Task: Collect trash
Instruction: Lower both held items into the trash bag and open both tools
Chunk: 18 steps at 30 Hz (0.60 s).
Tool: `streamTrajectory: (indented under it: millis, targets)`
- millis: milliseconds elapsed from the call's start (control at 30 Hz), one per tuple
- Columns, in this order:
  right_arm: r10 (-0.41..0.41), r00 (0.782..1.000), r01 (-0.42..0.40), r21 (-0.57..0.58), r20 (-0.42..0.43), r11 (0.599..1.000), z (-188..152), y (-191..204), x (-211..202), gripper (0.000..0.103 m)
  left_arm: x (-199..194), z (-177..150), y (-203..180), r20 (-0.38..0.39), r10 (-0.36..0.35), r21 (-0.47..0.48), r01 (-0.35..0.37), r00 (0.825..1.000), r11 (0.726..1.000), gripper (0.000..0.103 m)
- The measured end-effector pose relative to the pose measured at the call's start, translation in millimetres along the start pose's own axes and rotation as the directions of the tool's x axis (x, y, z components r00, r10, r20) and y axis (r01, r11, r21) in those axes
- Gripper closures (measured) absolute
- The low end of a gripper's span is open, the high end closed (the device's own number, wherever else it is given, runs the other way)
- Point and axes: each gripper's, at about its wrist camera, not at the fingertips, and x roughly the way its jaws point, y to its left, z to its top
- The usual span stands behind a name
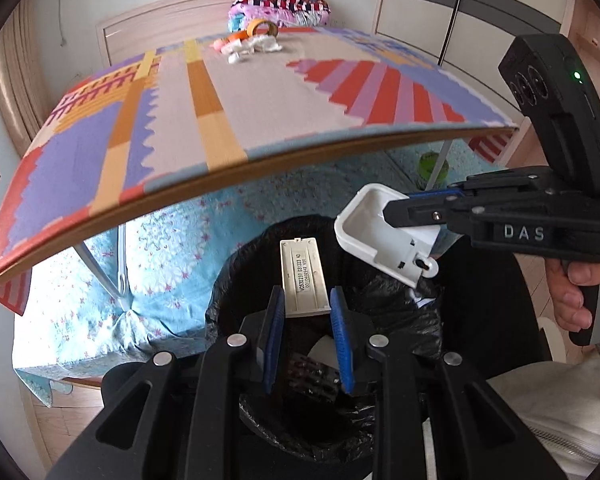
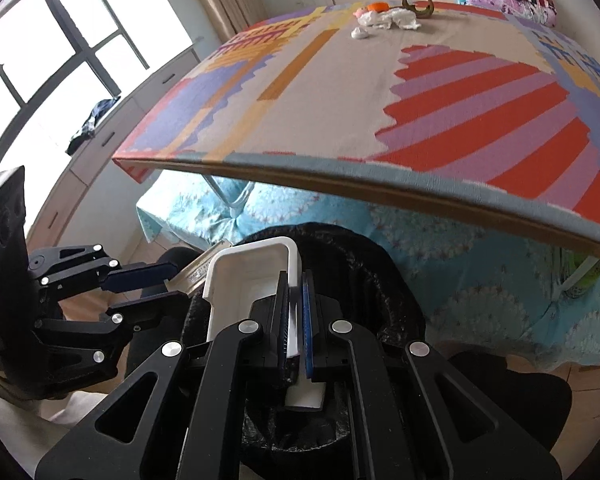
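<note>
Daylight bright, from window (image 2: 56, 40) left of table (image 2: 340, 92), panes blown out. Black bin bag (image 1: 380, 280) under table edge nearly detailless. Table edge slightly motion-blurred. Heavy fisheye bowing, dark corner vignette.

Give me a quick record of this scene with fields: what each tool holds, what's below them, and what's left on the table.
left tool: shut on flat labelled plastic panel
right tool: shut on wall of white plastic casing
below both: bin lined with black bag
left on table: crumpled tissues, tape roll, small orange item
status: both pieces not yet dropped
</note>
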Motion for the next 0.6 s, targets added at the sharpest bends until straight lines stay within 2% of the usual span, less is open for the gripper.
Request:
streamTrajectory:
  millis: [300, 600]
  targets:
    - [-0.031, 0.99, 0.031, 0.004, -0.136, 0.999, -29.0, -8.6, 49.5, 0.096, 50.2, -20.0, 10.6, -0.149, -0.037, -0.042, 0.031, 0.988, 0.999, 0.08]
    - [-0.06, 0.963, 0.05, -0.046, -0.264, 0.998, -50.4, -4.7, 87.9, 0.096, 85.7, -38.8, 8.5, -0.267, -0.05, -0.04, 0.04, 0.963, 0.998, 0.08]
